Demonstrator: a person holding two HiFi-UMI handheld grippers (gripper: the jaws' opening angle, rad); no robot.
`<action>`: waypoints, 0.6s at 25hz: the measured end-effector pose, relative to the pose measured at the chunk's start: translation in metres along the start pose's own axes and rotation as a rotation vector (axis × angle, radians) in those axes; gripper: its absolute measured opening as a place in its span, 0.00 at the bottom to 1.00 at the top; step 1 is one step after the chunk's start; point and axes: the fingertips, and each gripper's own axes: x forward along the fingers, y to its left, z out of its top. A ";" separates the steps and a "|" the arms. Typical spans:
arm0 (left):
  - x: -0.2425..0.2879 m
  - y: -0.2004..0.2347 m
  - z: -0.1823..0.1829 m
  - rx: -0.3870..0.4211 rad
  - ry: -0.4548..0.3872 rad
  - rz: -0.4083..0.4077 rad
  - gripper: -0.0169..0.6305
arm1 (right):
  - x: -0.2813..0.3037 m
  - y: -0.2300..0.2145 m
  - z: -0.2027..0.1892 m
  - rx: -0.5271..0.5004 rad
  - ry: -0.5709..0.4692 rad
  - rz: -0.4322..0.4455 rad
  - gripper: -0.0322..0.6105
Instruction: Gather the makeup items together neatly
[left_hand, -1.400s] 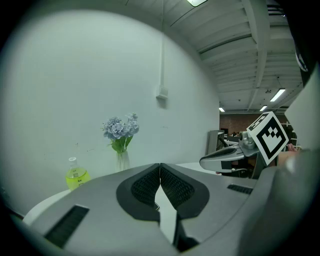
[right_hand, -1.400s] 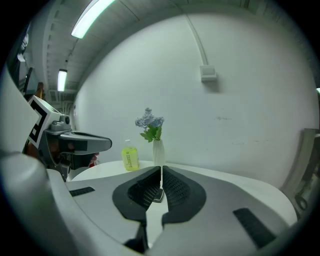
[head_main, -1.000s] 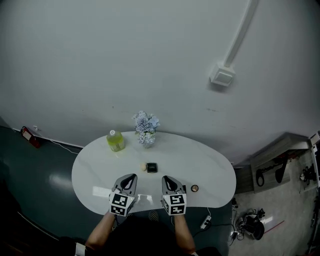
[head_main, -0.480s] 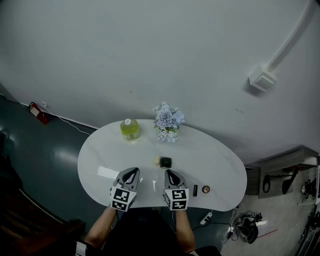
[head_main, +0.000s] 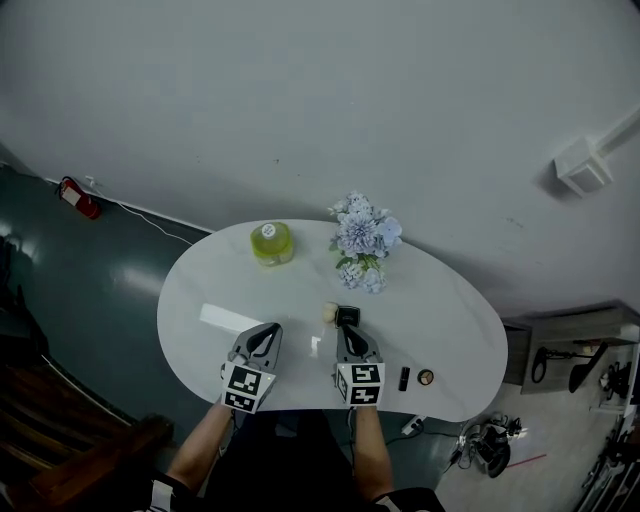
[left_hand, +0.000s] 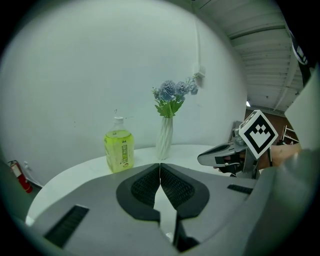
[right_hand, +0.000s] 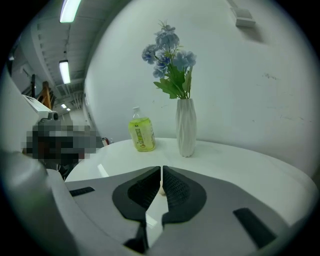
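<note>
On the white oval table (head_main: 210, 300) lie a beige puff (head_main: 329, 312) and a black square compact (head_main: 347, 316) side by side in the middle. A black lipstick tube (head_main: 404, 378) and a small round pot (head_main: 426, 377) rest near the front right edge. My right gripper (head_main: 347, 336) is shut and empty, its tips just short of the compact. In the right gripper view the puff (right_hand: 161, 190) peeks out behind the closed jaws of the right gripper (right_hand: 162, 172). My left gripper (head_main: 268, 335) is also shut and empty, its tips (left_hand: 160, 167) over bare tabletop.
A yellow-green bottle (head_main: 271, 243) stands at the back left of the table, and a white vase of blue flowers (head_main: 365, 240) at the back middle. In the left gripper view the right gripper (left_hand: 225, 155) shows at the right. Dark floor surrounds the table, and a fire extinguisher (head_main: 78, 197) lies by the wall.
The head camera has swung, shifting the whole scene. My right gripper has crept forward toward the black compact. The left gripper holds its place near the front edge.
</note>
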 end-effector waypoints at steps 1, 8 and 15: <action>0.001 0.001 -0.001 -0.001 0.003 -0.002 0.06 | 0.005 -0.001 -0.001 0.003 0.008 -0.002 0.11; 0.005 0.005 -0.003 -0.004 0.022 -0.019 0.06 | 0.040 -0.001 -0.015 -0.017 0.071 -0.018 0.11; 0.006 0.018 -0.008 -0.010 0.037 -0.008 0.06 | 0.074 0.003 -0.039 0.007 0.161 -0.022 0.30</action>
